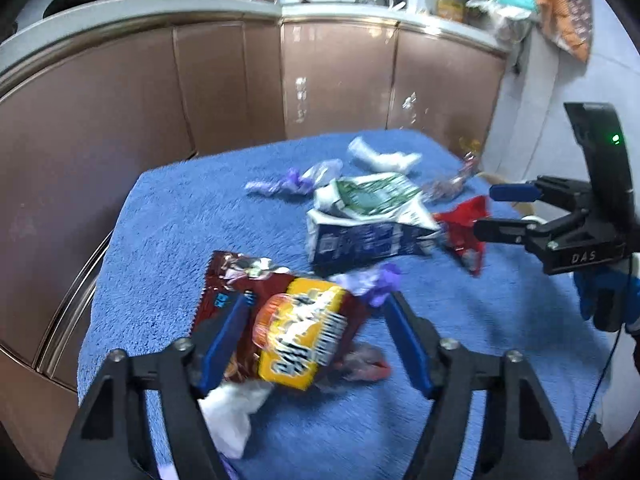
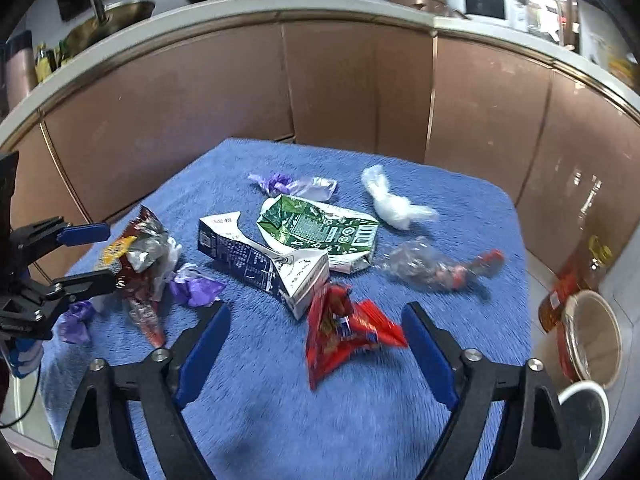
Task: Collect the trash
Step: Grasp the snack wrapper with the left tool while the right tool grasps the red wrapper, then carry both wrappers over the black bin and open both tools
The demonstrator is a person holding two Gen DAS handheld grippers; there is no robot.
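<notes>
Both grippers, left (image 1: 316,332) and right (image 2: 316,344), are seen with jaws released. Crumpled white paper (image 1: 236,412) is partly hidden beneath the snack bag (image 1: 296,336); its print is blurred.

Both views are evenly lit, with soft indoor light and weak shadows on the blue cloth (image 1: 168,240). The brightest area is the far countertop near the microwave (image 2: 486,4), where the picture washes out to white. Glare streaks show on the brown cabinet doors (image 1: 340,80). Motion blur smears both views: the chip bag (image 1: 296,336) print is unreadable, and the red wrapper (image 2: 344,328) has soft edges. Fisheye distortion bends the counter (image 2: 240,8) into an arc, and the corners fall to black.
</notes>
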